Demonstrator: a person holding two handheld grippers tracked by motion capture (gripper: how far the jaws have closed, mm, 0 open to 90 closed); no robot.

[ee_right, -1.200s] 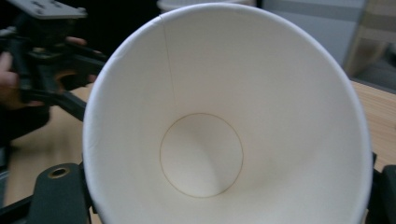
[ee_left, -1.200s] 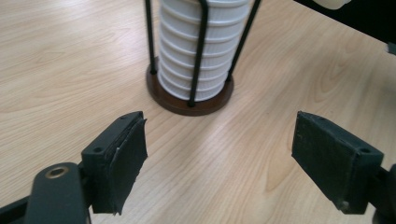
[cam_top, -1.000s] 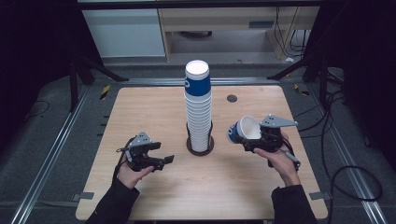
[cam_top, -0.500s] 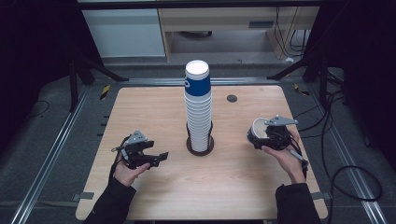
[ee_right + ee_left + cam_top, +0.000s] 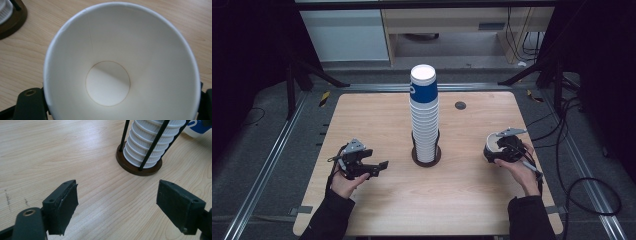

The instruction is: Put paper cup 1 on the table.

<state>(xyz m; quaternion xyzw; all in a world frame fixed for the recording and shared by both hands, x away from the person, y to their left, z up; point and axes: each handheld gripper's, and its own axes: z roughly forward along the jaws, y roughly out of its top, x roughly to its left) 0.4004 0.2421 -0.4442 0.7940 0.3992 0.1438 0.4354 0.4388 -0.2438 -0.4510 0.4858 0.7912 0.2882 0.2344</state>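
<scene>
A tall stack of white paper cups (image 5: pixel 424 115), its top cup blue, stands in a dark round holder (image 5: pixel 427 159) at the middle of the wooden table (image 5: pixel 462 200). Right of it, low at the table top, my right gripper (image 5: pixel 495 150) is shut on a single paper cup (image 5: pixel 492 146). In the right gripper view the cup (image 5: pixel 120 62) opens toward the camera and is white and empty inside. The jaws have just been opening, with the cup's wall still between them. My left gripper (image 5: pixel 380 168) hovers open and empty left of the holder (image 5: pixel 132 168), pointing at it.
A small dark round insert (image 5: pixel 460 105) sits in the table behind the stack. Metal rails (image 5: pixel 277 150) run along the floor on both sides, and cables (image 5: pixel 572 130) lie at the right. A cabinet (image 5: pixel 347 35) stands beyond the far edge.
My right gripper has carried the cup rightward and down, turning it from tilted sideways to mouth-up near the table. The left gripper has shifted slightly left and stays open.
</scene>
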